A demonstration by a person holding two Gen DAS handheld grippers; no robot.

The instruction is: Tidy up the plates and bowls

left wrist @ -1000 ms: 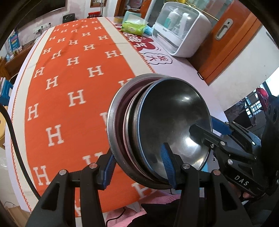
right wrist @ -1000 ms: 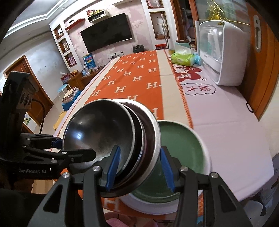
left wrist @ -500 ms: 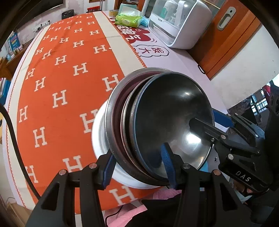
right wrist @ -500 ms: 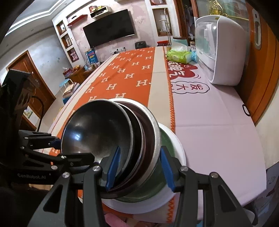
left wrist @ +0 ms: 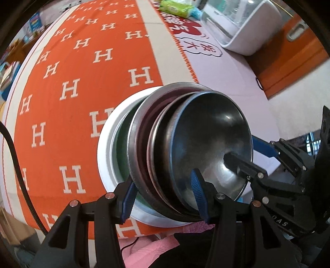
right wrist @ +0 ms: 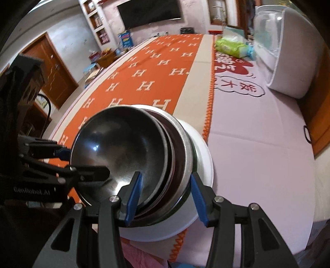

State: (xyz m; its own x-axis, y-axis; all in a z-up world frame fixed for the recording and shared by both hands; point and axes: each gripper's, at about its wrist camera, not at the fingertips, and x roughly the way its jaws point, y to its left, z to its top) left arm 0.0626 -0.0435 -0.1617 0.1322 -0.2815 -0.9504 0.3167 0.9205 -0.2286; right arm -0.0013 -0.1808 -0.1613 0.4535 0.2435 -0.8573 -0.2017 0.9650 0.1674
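Bowls (left wrist: 206, 144), nested and tilted, clamped by left gripper (left wrist: 163, 195) and right gripper (right wrist: 165, 195) on opposite rims. Stack sits over white plate (right wrist: 203, 150) near table's (right wrist: 257, 154) front edge.

The table (right wrist: 257, 165) carries an orange H-patterned cloth (left wrist: 82, 92), a white-rimmed plate (left wrist: 107, 144), a wipes pack (right wrist: 231, 48) and a white appliance (right wrist: 288, 51).

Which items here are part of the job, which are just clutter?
Job: bowl stack, white plate, left tongs, right tongs.
Clutter: wipes pack, white appliance, TV, orange cloth.
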